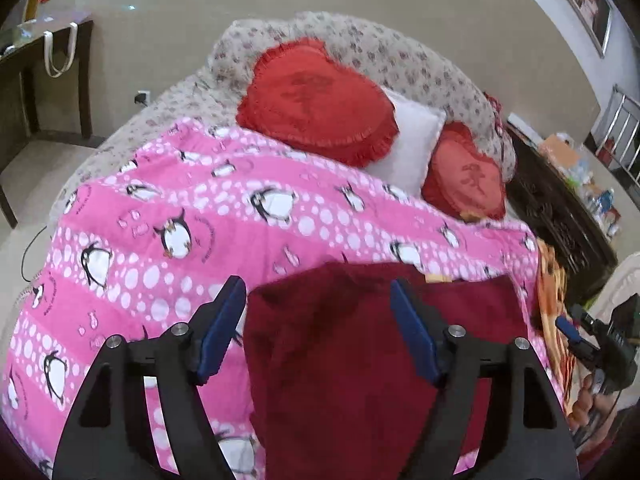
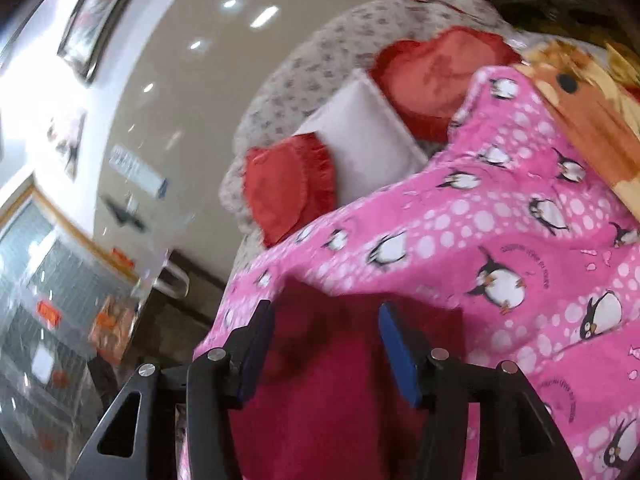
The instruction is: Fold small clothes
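Observation:
A dark red small garment (image 1: 340, 360) lies on the pink penguin-print bedspread (image 1: 160, 248) near the bed's front edge. My left gripper (image 1: 318, 292) is open, its blue-padded fingers straddling the garment just above it. In the right wrist view the same red garment (image 2: 320, 380) lies between the open fingers of my right gripper (image 2: 324, 316), at the bedspread's (image 2: 500, 240) left edge. The right gripper also shows at the far right of the left wrist view (image 1: 580, 336). Neither gripper holds the cloth.
Two red heart-shaped cushions (image 1: 316, 104) (image 1: 468, 172) and a white pillow (image 1: 408, 140) lie at the head of the bed. An orange patterned blanket (image 1: 556, 320) lies at the bed's right side. A dark wooden desk (image 1: 40, 80) stands left, a dark cabinet (image 1: 560, 216) right.

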### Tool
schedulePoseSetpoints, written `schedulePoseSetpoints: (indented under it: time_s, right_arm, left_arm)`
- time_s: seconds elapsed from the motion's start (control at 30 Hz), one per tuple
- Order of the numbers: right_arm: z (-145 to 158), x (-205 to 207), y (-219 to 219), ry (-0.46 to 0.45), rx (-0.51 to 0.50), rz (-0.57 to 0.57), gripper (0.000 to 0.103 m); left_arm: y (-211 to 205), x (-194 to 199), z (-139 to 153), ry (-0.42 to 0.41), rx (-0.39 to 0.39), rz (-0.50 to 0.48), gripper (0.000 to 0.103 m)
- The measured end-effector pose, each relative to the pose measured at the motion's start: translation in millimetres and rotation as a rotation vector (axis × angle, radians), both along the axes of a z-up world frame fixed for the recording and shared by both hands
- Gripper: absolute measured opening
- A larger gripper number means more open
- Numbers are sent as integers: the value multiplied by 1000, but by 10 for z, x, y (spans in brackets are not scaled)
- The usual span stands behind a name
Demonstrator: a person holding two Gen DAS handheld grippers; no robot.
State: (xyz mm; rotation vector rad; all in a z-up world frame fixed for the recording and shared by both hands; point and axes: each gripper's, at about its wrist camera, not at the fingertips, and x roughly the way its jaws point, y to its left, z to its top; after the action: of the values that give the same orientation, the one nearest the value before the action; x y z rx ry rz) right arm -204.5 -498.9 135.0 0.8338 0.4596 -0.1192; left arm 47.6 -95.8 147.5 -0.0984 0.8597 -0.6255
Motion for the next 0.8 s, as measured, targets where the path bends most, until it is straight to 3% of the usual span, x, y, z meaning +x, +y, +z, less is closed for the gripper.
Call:
schedulePoseSetpoints:
  time_s: [0.17, 0.4, 0.57, 0.8]
  right_arm:
    - [-69, 333, 582, 106, -192, 169, 52]
    - [-541, 1121, 412, 257, -220, 114, 51]
    - [-703, 1313, 249, 291, -239, 62, 49]
    - [-491, 1165, 360, 303, -286, 76, 49]
  left_arm:
    - [-282, 59, -338, 41, 85, -6, 75]
    - [-644, 436, -861, 98, 216, 59, 75]
    - [-872, 409, -870, -24, 335, 33, 75]
    - [-759, 321, -784, -31, 313, 47, 75]
